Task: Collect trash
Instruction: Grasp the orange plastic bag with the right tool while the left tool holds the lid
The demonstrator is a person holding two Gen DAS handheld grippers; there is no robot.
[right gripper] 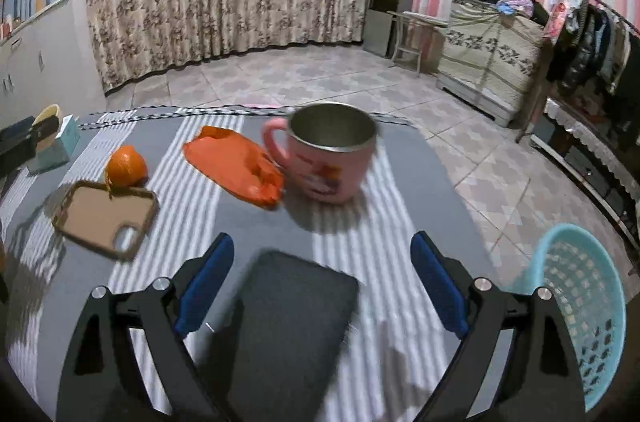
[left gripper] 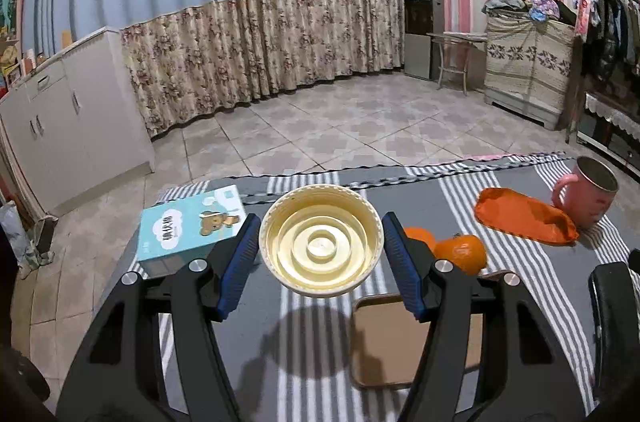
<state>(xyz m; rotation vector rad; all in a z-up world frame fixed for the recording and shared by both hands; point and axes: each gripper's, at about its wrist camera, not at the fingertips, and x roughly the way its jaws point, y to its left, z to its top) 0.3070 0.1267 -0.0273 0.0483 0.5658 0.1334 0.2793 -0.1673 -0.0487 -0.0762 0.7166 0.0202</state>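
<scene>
The left hand-held gripper is holding a cream plastic lid clear above the striped table, its blue pads pressing the lid's rim on both sides and its shadow falling on the cloth below. The right hand-held gripper is hovering with its fingers spread wide and carrying nothing, a dark flat pad lying on the table between and below its fingers.

The clearing appears to be at an early stage. One piece of likely trash, the lid, is lifted but not yet dropped anywhere. The light blue basket, standing off the table's edge just right of the right hand-held gripper, is showing nothing inside as far as its visible wall tells. One crumpled orange wrapper is still lying ahead of the right hand-held gripper, touching the pink mug, and looks the next thing to collect.

Counted across both views: one lid, one orange wrapper, one pink mug, one brown phone case ahead and left of the right hand-held gripper, one tissue box just left of the left one, one dark pad and one basket. The left view is showing two oranges just right of the held lid; the right view is showing only one.
</scene>
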